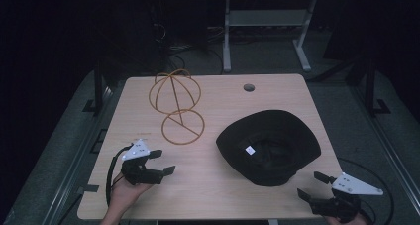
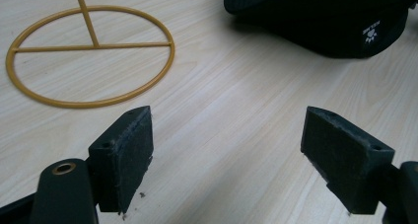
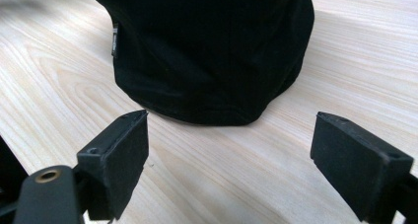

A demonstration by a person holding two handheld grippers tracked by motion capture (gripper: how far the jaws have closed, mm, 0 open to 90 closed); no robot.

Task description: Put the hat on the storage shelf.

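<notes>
Left tool [image 1: 157, 161]: jaws wide, nothing between them, hovering over the near-left part of the surface [image 1: 208, 185]. Right tool [image 1: 313, 184]: jaws wide too, empty, at the near-right edge, aimed at the hat [image 1: 268, 145].

The hat is black and lies upside down, crown on the wood, opening up, white tag showing inside. It's right of centre, near the right tool but not touching it; in the right gripper view its crown [image 3: 207, 51] sits just ahead of the jaws. The gold wire stand [image 1: 177, 106] is upright at the left, its ring base [image 2: 91, 56] just ahead of the left tool, well apart from the hat.

My read: approach step, nothing gripped yet. The likely job is putting the hat on the stand. Next move calls for pinching the brim, probably both sides, then lifting, flipping and lowering it over the wire dome.
</notes>
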